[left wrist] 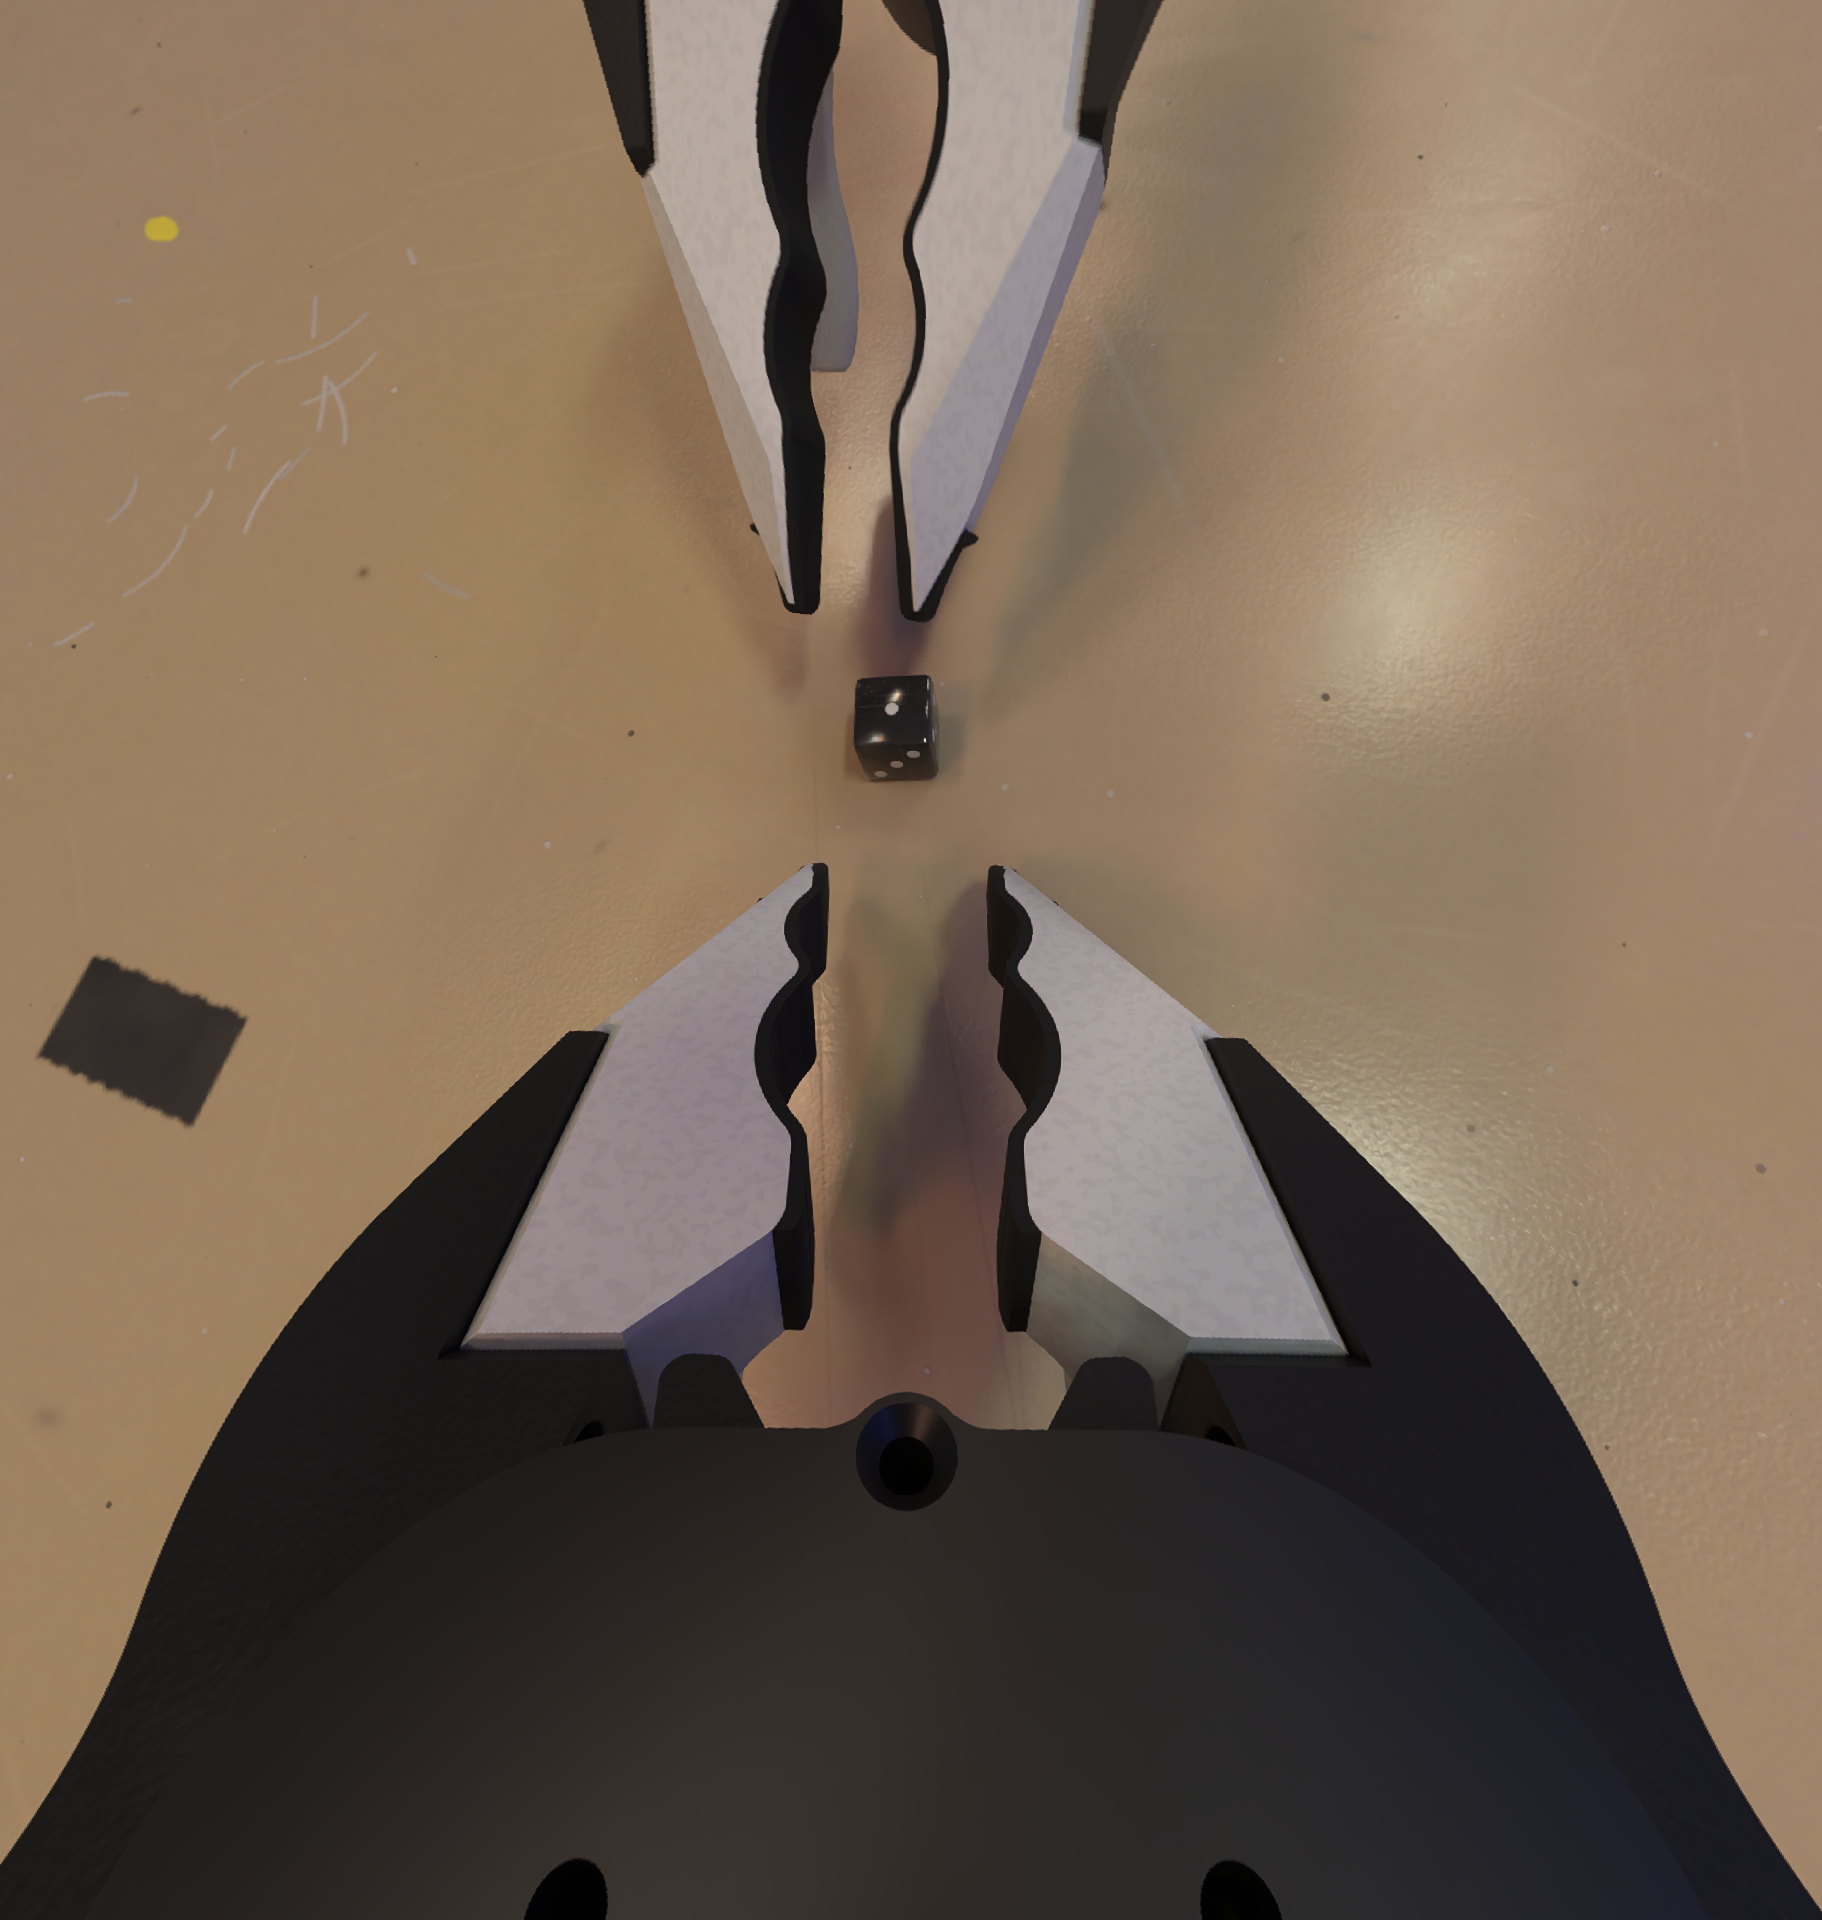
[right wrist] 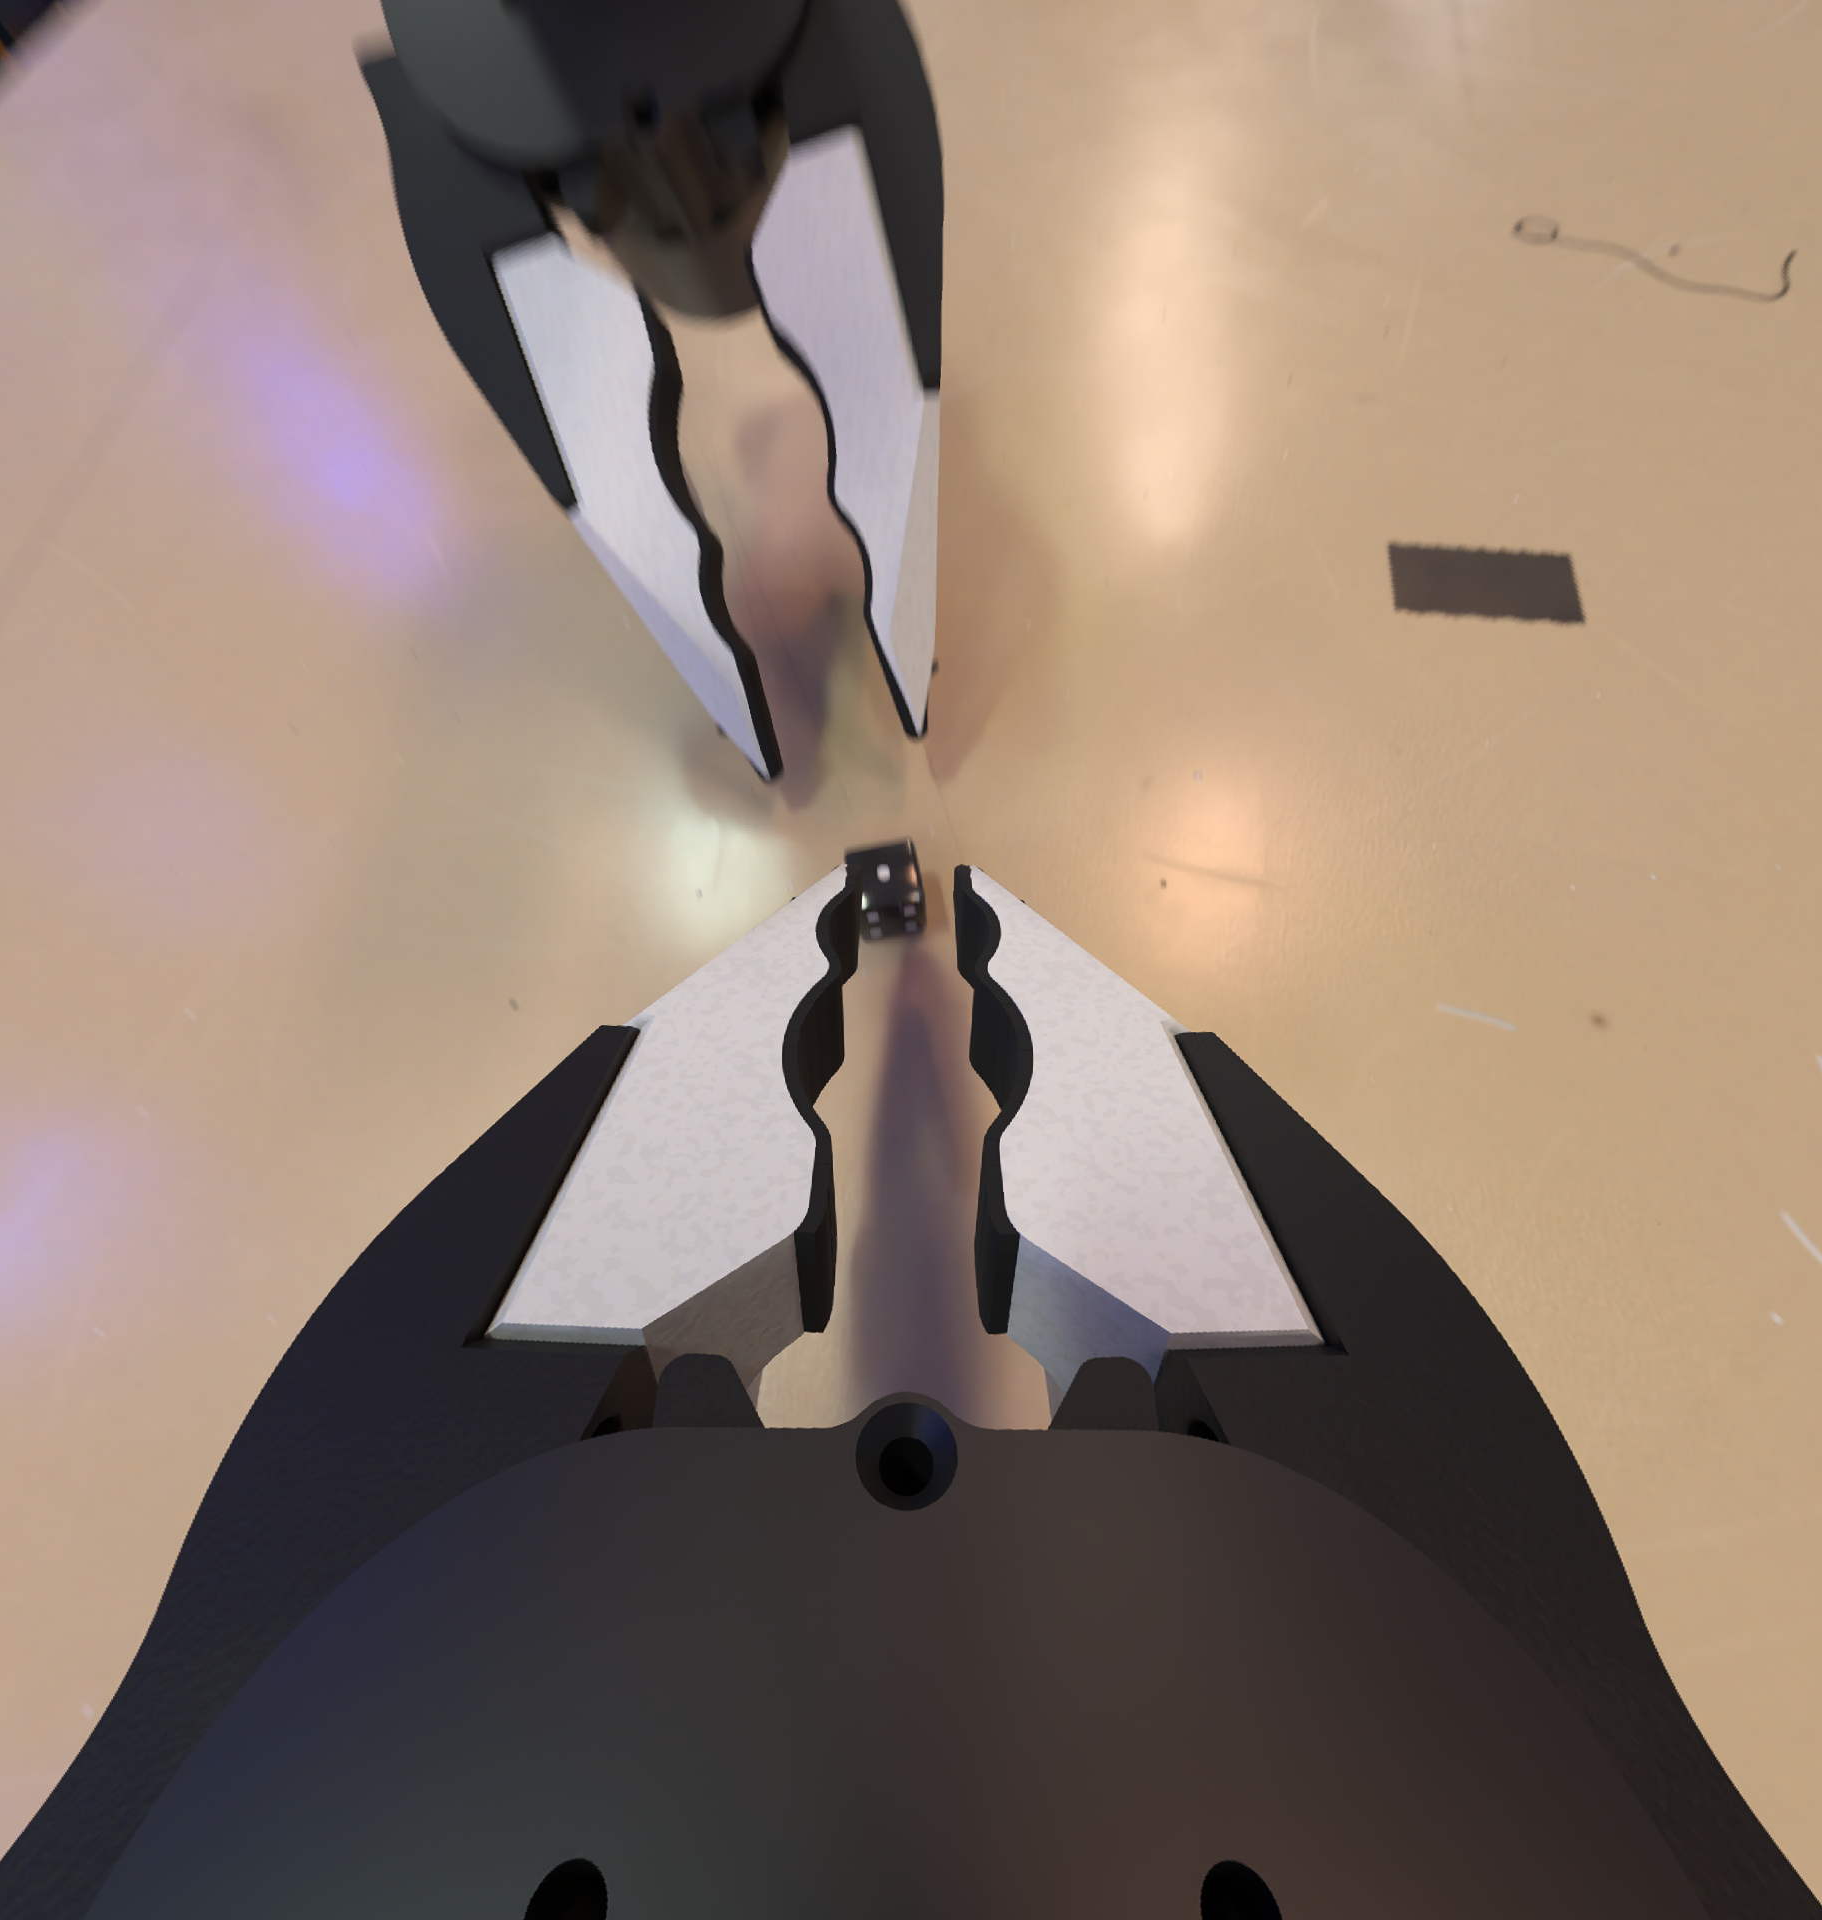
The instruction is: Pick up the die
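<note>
The black die (left wrist: pixel 894 727) sits on the tan tabletop (left wrist: pixel 1406 831) between two facing tools. The left hand-held gripper (left wrist: pixel 907 873) is open and short of it; the right hand-held gripper (right wrist: pixel 902 875) is open too, its tips just reaching the die. Closing off-centre could likely flick the small cube away, or the tools might collide. No containers are visible.

1. No text, label, brand or numeral can be read in either view.
2. The die (left wrist: pixel 893 727) carries the only signs, white pips on black faces: one pip on its top face, three on the face toward the left wrist camera.
3. In the right wrist view the die (right wrist: pixel 886 891) is blurred; its pips cannot be counted.
</note>
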